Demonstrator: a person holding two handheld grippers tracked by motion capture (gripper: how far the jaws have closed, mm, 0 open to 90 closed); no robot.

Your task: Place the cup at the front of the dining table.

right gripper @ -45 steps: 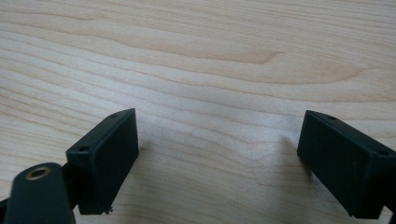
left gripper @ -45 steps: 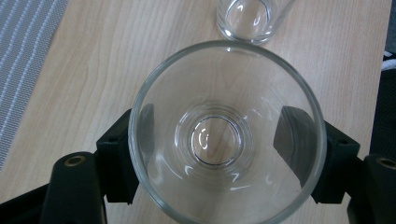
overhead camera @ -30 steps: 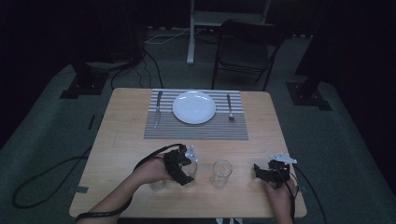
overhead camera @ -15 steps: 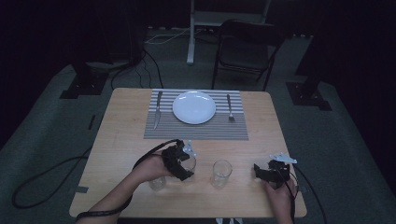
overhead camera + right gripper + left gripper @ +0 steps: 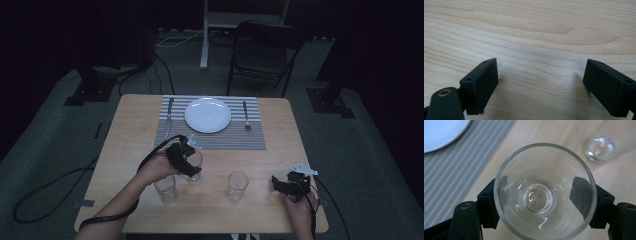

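I have the clear glass (image 5: 545, 192) clamped across its body between the left gripper's (image 5: 183, 157) jaws, just off the striped placemat's (image 5: 215, 140) near edge, below the white plate (image 5: 208, 114). 2 more glasses (image 5: 166, 189) (image 5: 237, 186) stand nearer me on the wooden table (image 5: 125, 130). My right gripper (image 5: 544, 82) sits low over bare wood with its jaws wide, holding nothing. To finish well I'd keep the tumbler upright, move slowly, set it flat beside the mat, and only then loosen the squeeze.
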